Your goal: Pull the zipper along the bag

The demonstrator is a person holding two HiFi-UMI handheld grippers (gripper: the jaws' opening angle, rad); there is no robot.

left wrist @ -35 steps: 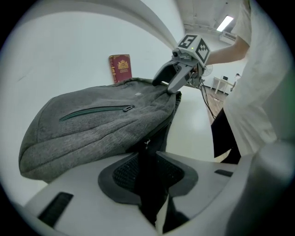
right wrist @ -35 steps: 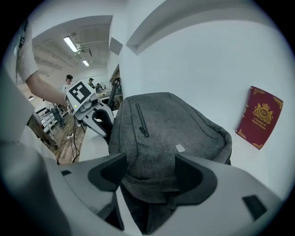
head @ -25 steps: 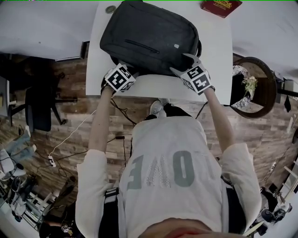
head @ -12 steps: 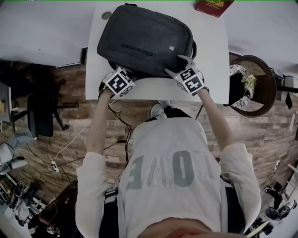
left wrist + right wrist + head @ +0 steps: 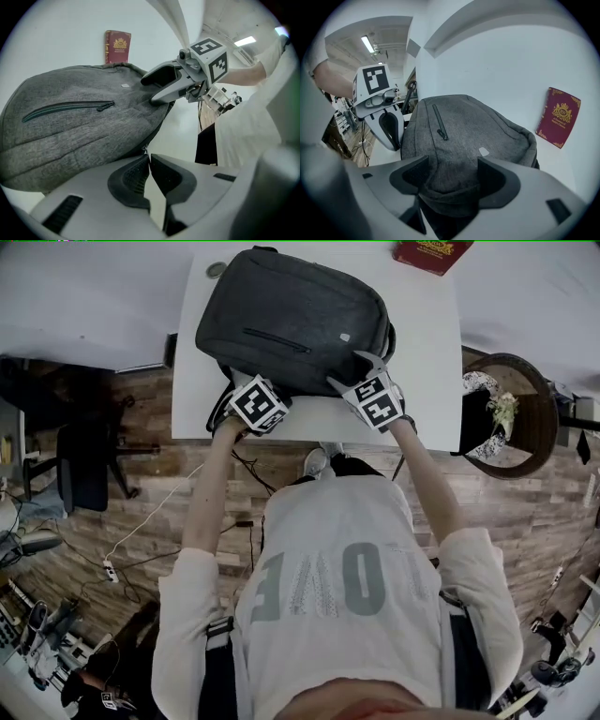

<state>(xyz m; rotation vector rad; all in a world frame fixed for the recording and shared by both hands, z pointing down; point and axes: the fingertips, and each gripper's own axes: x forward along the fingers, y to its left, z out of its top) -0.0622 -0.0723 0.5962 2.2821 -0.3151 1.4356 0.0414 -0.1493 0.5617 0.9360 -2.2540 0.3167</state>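
**Head view.** A grey bag (image 5: 291,320) lies flat on a white table (image 5: 427,381). Both grippers meet it at its near edge. The left gripper (image 5: 251,390) sits at the near left part of that edge, its jaws hidden under its marker cube. The right gripper (image 5: 354,371) sits at the near right corner, with its two fingers reaching onto the fabric. A red book (image 5: 431,254) lies beyond the far right of the bag, well apart from both sets of jaws.

**Left gripper view.** The left gripper (image 5: 149,158) has its jaws pressed together on the zipper pull (image 5: 146,149). The metal end of the pull shows just past the tips, at the dark seam along the bag's edge. The bag (image 5: 79,131) spreads out ahead of the jaws and to their left. A closed pocket zipper (image 5: 65,108) runs across its face. The right gripper (image 5: 151,90) is ahead of the jaws and slightly to their right, and it touches the bag's far corner. The red book (image 5: 117,46) stands beyond the bag. Bare table (image 5: 183,136) lies just to the right of the tips.

**Right gripper view.** The right gripper (image 5: 450,180) has its jaws set wide and clamped on the near end of the bag (image 5: 468,126). Bunched fabric fills the gap and touches both pads. The pocket zipper (image 5: 438,123) runs straight ahead of the jaws. The left gripper (image 5: 386,129) is ahead and to the left, at the bag's side. The red book (image 5: 559,117) lies ahead and to the right, apart from the bag.
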